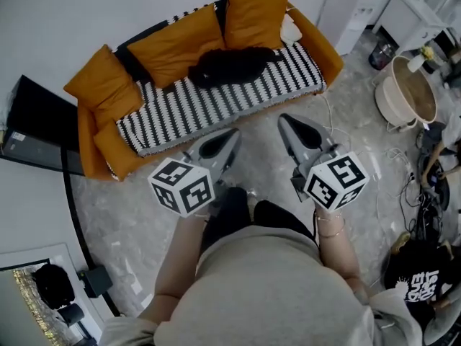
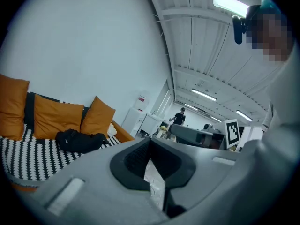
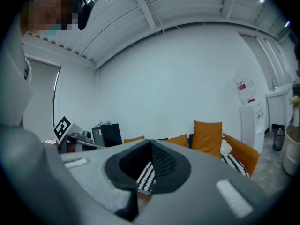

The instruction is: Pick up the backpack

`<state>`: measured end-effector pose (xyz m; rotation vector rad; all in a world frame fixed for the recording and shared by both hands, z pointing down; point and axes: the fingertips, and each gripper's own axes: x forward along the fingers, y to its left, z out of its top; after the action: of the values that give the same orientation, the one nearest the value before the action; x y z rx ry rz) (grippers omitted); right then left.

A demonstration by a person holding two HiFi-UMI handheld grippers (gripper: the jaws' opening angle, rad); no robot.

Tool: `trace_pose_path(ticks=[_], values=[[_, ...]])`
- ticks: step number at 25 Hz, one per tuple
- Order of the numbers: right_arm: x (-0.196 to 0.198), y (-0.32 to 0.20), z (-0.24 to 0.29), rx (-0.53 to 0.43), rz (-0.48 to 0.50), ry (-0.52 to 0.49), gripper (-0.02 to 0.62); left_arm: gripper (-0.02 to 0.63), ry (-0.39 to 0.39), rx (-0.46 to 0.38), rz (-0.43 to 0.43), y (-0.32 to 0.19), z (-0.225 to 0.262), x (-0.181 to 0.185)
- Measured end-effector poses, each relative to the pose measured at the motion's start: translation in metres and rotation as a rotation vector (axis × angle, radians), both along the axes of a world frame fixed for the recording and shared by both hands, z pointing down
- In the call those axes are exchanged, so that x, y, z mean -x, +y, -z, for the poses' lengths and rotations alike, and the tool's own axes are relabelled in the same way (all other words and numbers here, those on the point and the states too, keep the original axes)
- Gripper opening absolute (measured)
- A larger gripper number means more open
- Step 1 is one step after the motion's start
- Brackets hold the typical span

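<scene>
Barely begun. No hold yet on the backpack: lies untouched on the striped seat of the sofa, toward the back edge, against the orange cushions. Left gripper and right gripper both with jaws pressed together on nothing, held side by side above the floor, short of the sofa's front edge. Left to do, by the look of it: close in, open up, clamp on, lift.

Backpack was black, upper centre. Sofa cover was black-and-white striped. Cushions were orange. Floor was pale grey, marbled.
</scene>
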<state>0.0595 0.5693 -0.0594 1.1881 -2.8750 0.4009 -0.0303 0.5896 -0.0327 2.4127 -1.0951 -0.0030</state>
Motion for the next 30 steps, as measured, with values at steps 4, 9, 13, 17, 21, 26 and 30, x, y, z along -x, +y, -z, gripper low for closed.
trace_pose_path(ticks=[4,9,13,17,21,26,30], values=[[0.005,-0.024,-0.006,0.01,0.01,0.005,0.003,0.006,0.003,0.015,-0.011,-0.021,-0.007,-0.001],[0.016,-0.054,-0.011,0.016,0.026,0.043,0.003,0.005,0.004,0.023,-0.019,-0.054,-0.01,0.007],[0.024,-0.091,-0.018,0.029,0.014,0.051,0.003,0.005,0.014,0.035,-0.018,-0.092,-0.017,0.018],[0.044,-0.137,-0.025,0.042,0.022,0.057,0.003,0.005,0.023,0.052,-0.024,-0.142,-0.026,0.032],[0.072,-0.191,-0.035,0.064,0.031,0.064,0.003,0.005,0.023,0.088,-0.051,-0.2,-0.033,0.047],[0.094,-0.255,-0.042,0.092,-0.01,0.062,0.003,0.005,0.015,0.113,-0.148,-0.266,-0.039,0.053],[0.102,-0.309,-0.042,0.111,-0.045,0.041,0.003,0.005,0.03,0.116,-0.196,-0.318,-0.035,0.061]])
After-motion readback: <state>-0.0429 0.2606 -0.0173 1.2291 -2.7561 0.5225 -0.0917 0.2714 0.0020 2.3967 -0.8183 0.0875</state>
